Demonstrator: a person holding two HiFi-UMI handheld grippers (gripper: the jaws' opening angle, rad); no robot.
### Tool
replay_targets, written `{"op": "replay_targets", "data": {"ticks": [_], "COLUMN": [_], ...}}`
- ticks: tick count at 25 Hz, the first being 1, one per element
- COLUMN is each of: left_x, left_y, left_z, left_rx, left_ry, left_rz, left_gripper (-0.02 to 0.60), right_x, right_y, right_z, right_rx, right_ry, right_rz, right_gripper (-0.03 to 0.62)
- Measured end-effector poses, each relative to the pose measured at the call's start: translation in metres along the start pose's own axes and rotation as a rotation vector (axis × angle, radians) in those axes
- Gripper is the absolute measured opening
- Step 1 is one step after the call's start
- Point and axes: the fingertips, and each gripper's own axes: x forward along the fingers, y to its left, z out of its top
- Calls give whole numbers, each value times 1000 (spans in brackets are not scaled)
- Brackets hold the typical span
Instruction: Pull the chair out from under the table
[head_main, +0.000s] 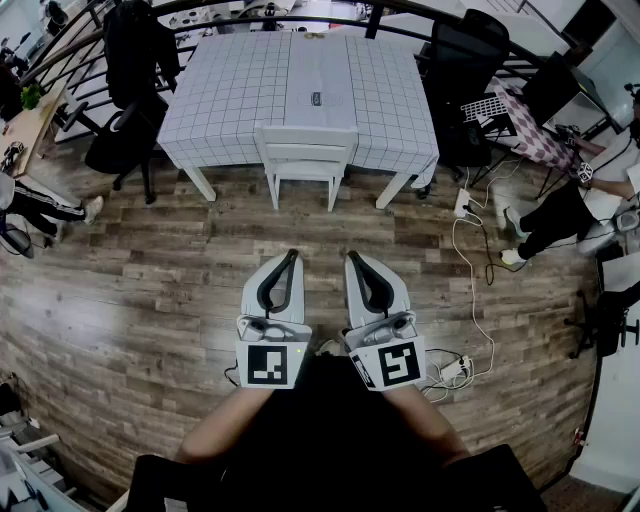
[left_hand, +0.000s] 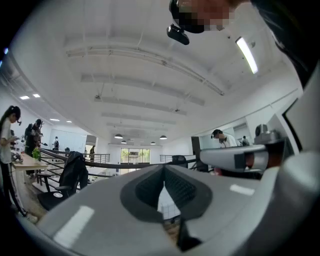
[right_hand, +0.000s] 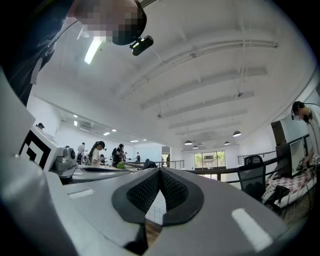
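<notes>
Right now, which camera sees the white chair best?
The head view: the white chair shows back, seat and legs, pushed in at the checked table. Both gripper views look along their shut jaws; only a sliver of checked cloth peeks through, no clear chair.

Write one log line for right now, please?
stage: not started | white slat-back chair: tucked under grid-cloth table | left gripper: shut, empty | right gripper: shut, empty

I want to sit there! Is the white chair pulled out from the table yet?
Not yet. Nothing looks done: the white straight-backed chair sits tucked under the table with the grid-patterned cloth. In hand: nothing; the left gripper and right gripper are shut, empty, over the wood floor, short of the chair. Left: reach, grab the chair back, pull.
</notes>
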Motion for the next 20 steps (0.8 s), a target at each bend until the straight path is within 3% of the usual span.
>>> {"op": "replay_targets", "data": {"ticks": [7, 13, 17, 20], "left_x": [-2, -14, 1, 7], "left_y": [-21, -33, -36, -60], "left_z": [-2, 7, -10, -14], "left_rx": [-26, 28, 36, 114], "left_ry": [-13, -37, -32, -22], "left_rz": [-24, 42, 46, 8], "left_gripper": [9, 9, 9, 9], "right_x": [-21, -65, -76, -87], "right_y": [-27, -55, -87, -98], "right_z": [-9, -19, -35, -26], "right_rx": [-2, 14, -70, -123], "right_ry": [20, 58, 51, 13], "right_rz": [-49, -63, -134, -160], "right_gripper": [-5, -5, -5, -5]}}
